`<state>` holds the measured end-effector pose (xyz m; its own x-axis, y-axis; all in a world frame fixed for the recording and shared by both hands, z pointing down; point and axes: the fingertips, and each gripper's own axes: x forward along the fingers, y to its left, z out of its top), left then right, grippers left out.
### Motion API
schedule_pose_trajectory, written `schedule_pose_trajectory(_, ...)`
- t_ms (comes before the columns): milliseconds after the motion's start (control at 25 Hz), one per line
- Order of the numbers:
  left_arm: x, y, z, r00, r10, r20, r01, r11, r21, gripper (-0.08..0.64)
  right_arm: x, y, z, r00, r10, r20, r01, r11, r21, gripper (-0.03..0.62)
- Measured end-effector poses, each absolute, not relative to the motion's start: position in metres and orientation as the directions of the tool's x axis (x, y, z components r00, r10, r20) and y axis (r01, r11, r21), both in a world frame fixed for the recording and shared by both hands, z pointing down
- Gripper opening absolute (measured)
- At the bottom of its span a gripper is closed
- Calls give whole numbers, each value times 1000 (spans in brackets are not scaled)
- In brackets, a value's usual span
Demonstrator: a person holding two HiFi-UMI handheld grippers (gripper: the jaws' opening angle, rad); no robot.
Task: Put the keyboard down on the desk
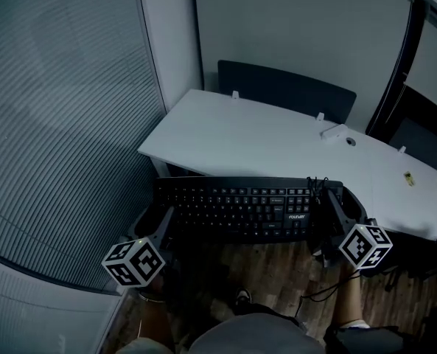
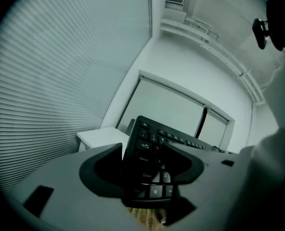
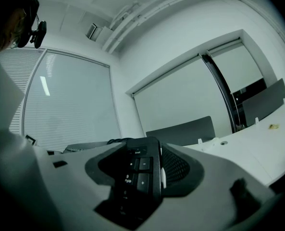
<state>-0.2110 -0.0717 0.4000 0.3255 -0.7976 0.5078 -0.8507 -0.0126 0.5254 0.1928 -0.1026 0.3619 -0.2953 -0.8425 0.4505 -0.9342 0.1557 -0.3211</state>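
A black keyboard (image 1: 236, 207) hangs level in the air in front of the white desk (image 1: 277, 146), over the wooden floor. My left gripper (image 1: 163, 220) is shut on its left end, my right gripper (image 1: 329, 206) shut on its right end by the number pad. In the left gripper view the keyboard's left end (image 2: 149, 165) sits clamped between the jaws. The right gripper view shows the number-pad end (image 3: 140, 174) pinched the same way. The keyboard's cable is bundled at its far right corner.
A dark chair (image 1: 284, 88) stands behind the desk, another chair (image 1: 424, 142) at the far right. A small white cable port (image 1: 336, 133) and a small yellow item (image 1: 409, 177) lie on the desk. Window blinds (image 1: 56, 124) fill the left side.
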Motion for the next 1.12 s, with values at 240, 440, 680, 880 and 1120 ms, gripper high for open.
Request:
schedule_pose_trajectory(240, -210, -71, 388, 289, -830, 477, -884, -39, 467, 268, 195, -104, 374, -329, -867, 374, -910, 186, -370, 238)
schedule_pose_trajectory(440, -209, -69, 383, 271, -854, 445, -895, -53, 444, 268, 196, -104, 378, -347, -880, 324, -899, 213, -383, 238)
schedule_pose_trajectory(680, -210, -68, 385, 275, -866, 417, -889, -64, 453, 268, 195, -105, 376, -349, -888, 299, -900, 229, -370, 238)
schedule_pose_trajectory(880, -210, -65, 384, 262, -880, 396, -892, -65, 447, 268, 194, -106, 376, -358, -892, 274, -896, 246, -370, 238)
schedule_pose_trajectory(1120, -210, -63, 379, 252, -881, 401, -897, -57, 439, 268, 195, -107, 376, -369, -890, 267, -889, 254, -381, 238)
